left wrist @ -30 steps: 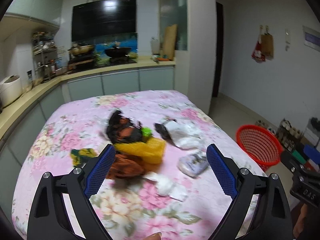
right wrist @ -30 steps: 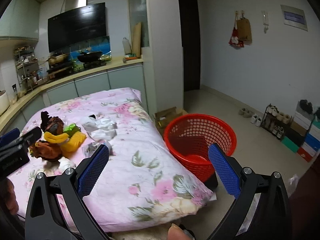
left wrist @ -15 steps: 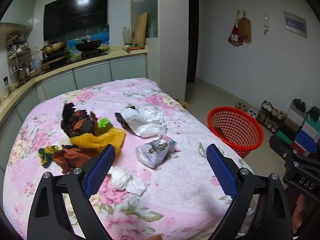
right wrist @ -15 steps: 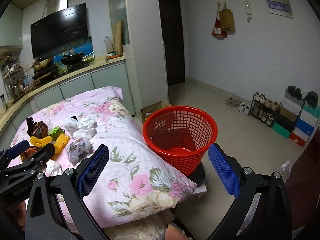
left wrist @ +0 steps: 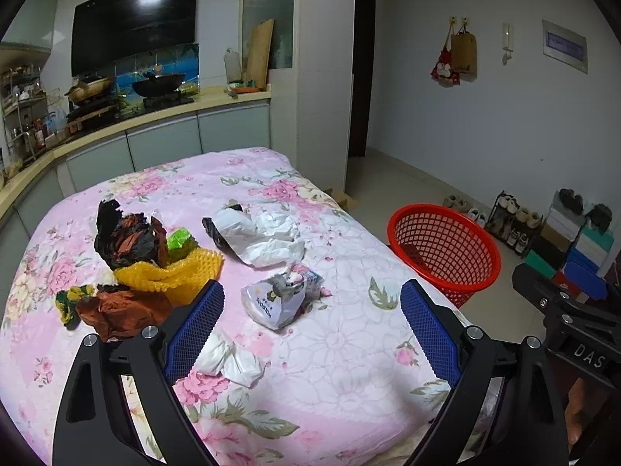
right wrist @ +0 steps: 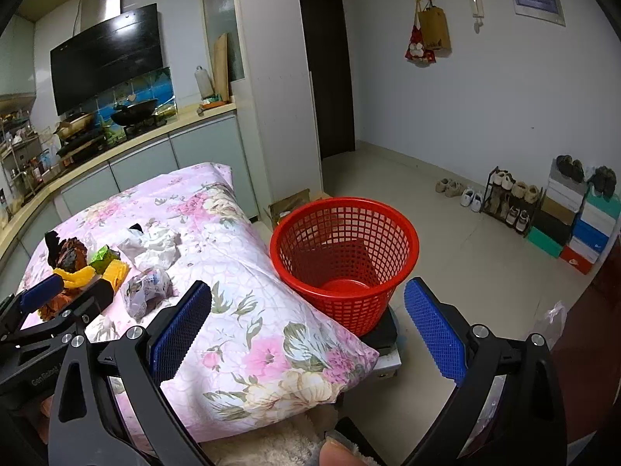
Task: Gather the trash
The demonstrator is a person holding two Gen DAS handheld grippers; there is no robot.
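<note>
Both cameras have swung toward the basket (right wrist: 344, 256); left gripper (left wrist: 310, 326) and right gripper (right wrist: 308, 322) gape empty, trash (left wrist: 281, 301) uncollected beside it.

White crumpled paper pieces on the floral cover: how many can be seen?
2. A large white crumpled paper lies mid-cover, beyond the silver wrapper. A smaller white paper wad lies nearer, beside the left gripper. Others may hide under the coloured pile.

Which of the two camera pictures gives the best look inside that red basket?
The right wrist view: the red basket sits centre frame, its open mouth and solid bottom showing nothing inside. The left wrist view catches the red basket off to the side, farther away, its bottom hidden.
</note>
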